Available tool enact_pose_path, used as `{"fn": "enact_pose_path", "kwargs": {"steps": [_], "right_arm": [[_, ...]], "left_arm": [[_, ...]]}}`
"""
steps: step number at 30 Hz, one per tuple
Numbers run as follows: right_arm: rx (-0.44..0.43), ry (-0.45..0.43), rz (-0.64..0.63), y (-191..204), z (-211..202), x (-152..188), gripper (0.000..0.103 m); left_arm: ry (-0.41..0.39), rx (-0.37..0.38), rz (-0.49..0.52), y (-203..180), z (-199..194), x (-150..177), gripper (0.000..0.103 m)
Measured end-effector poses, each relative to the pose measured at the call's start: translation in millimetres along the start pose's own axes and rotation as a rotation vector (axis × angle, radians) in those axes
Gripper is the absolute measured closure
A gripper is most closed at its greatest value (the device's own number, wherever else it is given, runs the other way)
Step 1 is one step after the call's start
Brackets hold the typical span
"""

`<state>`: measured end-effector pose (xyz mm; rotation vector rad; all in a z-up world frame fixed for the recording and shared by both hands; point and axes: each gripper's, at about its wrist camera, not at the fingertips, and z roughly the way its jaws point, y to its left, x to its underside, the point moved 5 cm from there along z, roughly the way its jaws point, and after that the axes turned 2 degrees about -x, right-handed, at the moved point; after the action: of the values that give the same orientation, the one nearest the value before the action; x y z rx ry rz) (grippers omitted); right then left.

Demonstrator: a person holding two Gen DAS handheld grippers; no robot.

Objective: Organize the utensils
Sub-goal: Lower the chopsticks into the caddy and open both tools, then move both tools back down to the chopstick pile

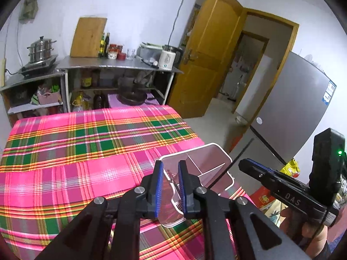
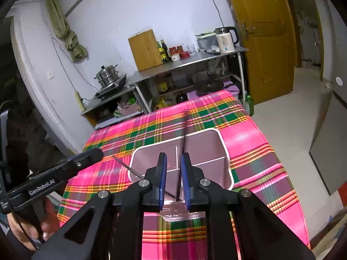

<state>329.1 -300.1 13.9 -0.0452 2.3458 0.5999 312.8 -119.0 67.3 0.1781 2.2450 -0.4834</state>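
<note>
The left gripper (image 1: 170,181) hovered over the near left part of the clear compartmented utensil holder (image 1: 219,151), its jaws slightly parted with nothing pressed between them. The holder stood on the pink plaid tabletop (image 1: 86,151), near its right edge. A thin dark chopstick (image 2: 184,149) leaned up out of the holder and ran between the right gripper (image 2: 173,181) jaws; these stood a little apart, and whether they touched it could not be told.

A home kitchen: a steamer pot (image 1: 41,48) on a cooktop, a cutting board (image 1: 88,37), oil bottles (image 1: 104,44), a kettle (image 1: 168,56), a fridge (image 1: 297,108).
</note>
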Motion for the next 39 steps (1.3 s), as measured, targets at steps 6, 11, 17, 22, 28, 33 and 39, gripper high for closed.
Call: {"fn": "enact_pose_path", "kwargs": {"steps": [6,11,17,22,28,33,39], "right_arm": [[0.002,-0.028,-0.001,6,-21,7,0.089],[-0.024,-0.034,-0.028,22,-38,20,0.089],[-0.071,-0.020,-0.075,51,-49,46,0.089],[-0.099,0.021,-0.114,71,-44,72,0.089],[-0.129,0.083,-0.145,86,-33,103,0.089],[-0.138,0.134,-0.163,94,-17,120,0.089],[-0.137,0.194,-0.167,96,2,139,0.089]], "left_arm": [[-0.054,-0.018,-0.007,10,-37,9,0.090],[-0.081,-0.057,-0.013,26,-68,27,0.090],[-0.088,-0.122,-0.044,54,-98,60,0.090],[-0.058,-0.161,-0.087,78,-112,92,0.090],[0.004,-0.174,-0.149,102,-105,128,0.090],[0.071,-0.176,-0.215,118,-88,157,0.090],[0.144,-0.180,-0.264,130,-57,178,0.088]]}}
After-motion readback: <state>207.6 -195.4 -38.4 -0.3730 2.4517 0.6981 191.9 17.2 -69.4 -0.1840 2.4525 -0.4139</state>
